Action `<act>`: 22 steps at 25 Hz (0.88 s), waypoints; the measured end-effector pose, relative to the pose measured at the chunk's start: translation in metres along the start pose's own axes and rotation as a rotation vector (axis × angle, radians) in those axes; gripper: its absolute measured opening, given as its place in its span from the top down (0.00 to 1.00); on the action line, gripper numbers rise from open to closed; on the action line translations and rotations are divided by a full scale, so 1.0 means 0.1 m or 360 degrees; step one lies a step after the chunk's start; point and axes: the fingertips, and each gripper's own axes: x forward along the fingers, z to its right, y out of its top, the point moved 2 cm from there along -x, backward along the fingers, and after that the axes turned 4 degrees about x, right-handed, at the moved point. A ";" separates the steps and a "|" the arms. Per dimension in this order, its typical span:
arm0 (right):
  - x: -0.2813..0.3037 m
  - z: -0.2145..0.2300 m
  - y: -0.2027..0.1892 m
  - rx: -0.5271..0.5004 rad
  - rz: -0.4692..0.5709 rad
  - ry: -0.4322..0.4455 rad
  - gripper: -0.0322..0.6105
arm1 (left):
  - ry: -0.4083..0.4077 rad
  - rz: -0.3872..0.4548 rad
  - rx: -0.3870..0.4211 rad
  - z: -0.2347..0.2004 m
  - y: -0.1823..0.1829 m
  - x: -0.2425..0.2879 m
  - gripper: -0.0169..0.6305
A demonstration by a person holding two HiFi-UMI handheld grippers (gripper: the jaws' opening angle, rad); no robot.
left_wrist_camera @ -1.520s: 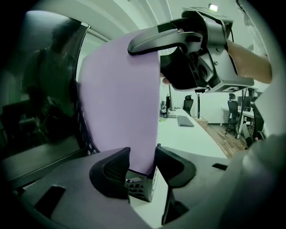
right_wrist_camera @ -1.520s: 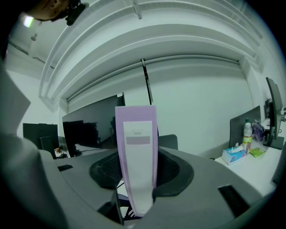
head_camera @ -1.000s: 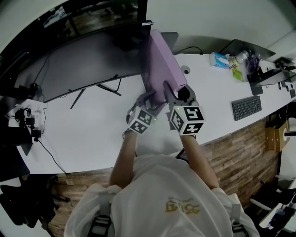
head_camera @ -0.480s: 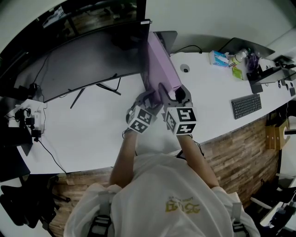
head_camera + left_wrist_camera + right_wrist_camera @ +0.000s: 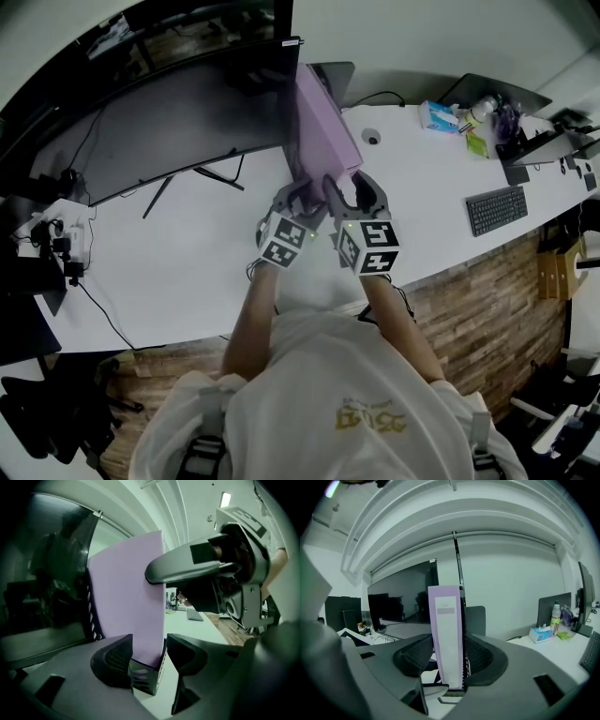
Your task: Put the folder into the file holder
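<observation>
The white counter (image 5: 187, 253) curves across the head view, and a wide dark monitor (image 5: 169, 122) stands on its left half. Just beside the monitor's right end the purple folder (image 5: 319, 131) stands upright with its labelled spine toward the person. Its lower edge is down inside the dark file holder (image 5: 145, 677), which rests on the counter.

The left claw (image 5: 147, 656) is closed on the near end of the file holder. One pad lies against each side wall, low down, with the folder rising above them.

The right claw (image 5: 447, 654) comes in from the near side, a little higher, and straddles the folder's spine. Its jaws have just been opening, and each pad now stands close beside the spine (any gap is too narrow to judge). In the head view the two claws sit side by side at the folder's near end, almost touching each other.

Well off to the right lie a dark keyboard (image 5: 497, 209) near the counter's front edge, a blue tissue box (image 5: 437, 115) by the back edge, and a small bottle (image 5: 555, 616) just beyond the box.
</observation>
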 end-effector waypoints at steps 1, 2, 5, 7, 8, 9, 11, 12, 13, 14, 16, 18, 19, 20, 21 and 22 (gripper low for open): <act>-0.02 0.00 -0.02 0.0019 -0.0003 0.0003 0.62 | 0.0007 0.0020 -0.0022 -0.01 0.03 -0.02 0.61; -0.04 0.01 -0.04 0.0037 -0.0007 0.0003 0.62 | 0.0018 0.0039 -0.0047 -0.01 0.06 -0.04 0.62; -0.13 0.06 -0.11 0.0093 -0.0005 -0.0007 0.62 | 0.0059 0.0103 -0.0137 -0.04 0.14 -0.12 0.62; -0.20 0.10 -0.13 0.0136 0.0008 -0.0002 0.62 | 0.0085 0.0154 -0.0192 -0.06 0.20 -0.17 0.62; -0.24 0.11 -0.15 0.0152 0.0007 0.0008 0.63 | 0.0098 0.0173 -0.0209 -0.06 0.22 -0.20 0.62; -0.27 0.11 -0.18 0.0158 -0.0004 0.0026 0.64 | 0.0115 0.0181 -0.0221 -0.07 0.23 -0.22 0.63; -0.32 0.07 -0.24 0.0137 -0.0044 0.0087 0.66 | 0.0171 0.0167 -0.0244 -0.09 0.25 -0.28 0.67; -0.35 0.05 -0.26 0.0127 -0.0060 0.0119 0.68 | 0.0202 0.0154 -0.0257 -0.10 0.25 -0.31 0.68; -0.37 0.03 -0.26 0.0128 -0.0066 0.0147 0.69 | 0.0230 0.0144 -0.0267 -0.10 0.26 -0.33 0.70; -0.41 0.03 -0.26 0.0143 -0.0061 0.0172 0.71 | 0.0255 0.0137 -0.0273 -0.09 0.27 -0.36 0.74; -0.51 0.05 -0.23 0.0180 -0.0029 0.0217 0.81 | 0.0302 0.0132 -0.0283 -0.04 0.31 -0.42 0.78; -0.62 0.10 -0.20 0.0176 -0.0016 0.0249 0.86 | 0.0337 0.0146 -0.0296 0.03 0.38 -0.49 0.85; -0.66 0.13 -0.19 0.0157 -0.0017 0.0252 0.88 | 0.0350 0.0157 -0.0299 0.06 0.43 -0.53 0.91; -0.69 0.16 -0.18 0.0135 -0.0016 0.0247 0.90 | 0.0365 0.0170 -0.0297 0.08 0.49 -0.57 0.95; -0.73 0.19 -0.17 0.0117 -0.0013 0.0241 0.93 | 0.0383 0.0182 -0.0295 0.10 0.54 -0.60 0.95; -0.76 0.21 -0.16 0.0104 -0.0007 0.0239 0.93 | 0.0405 0.0195 -0.0297 0.12 0.58 -0.64 0.95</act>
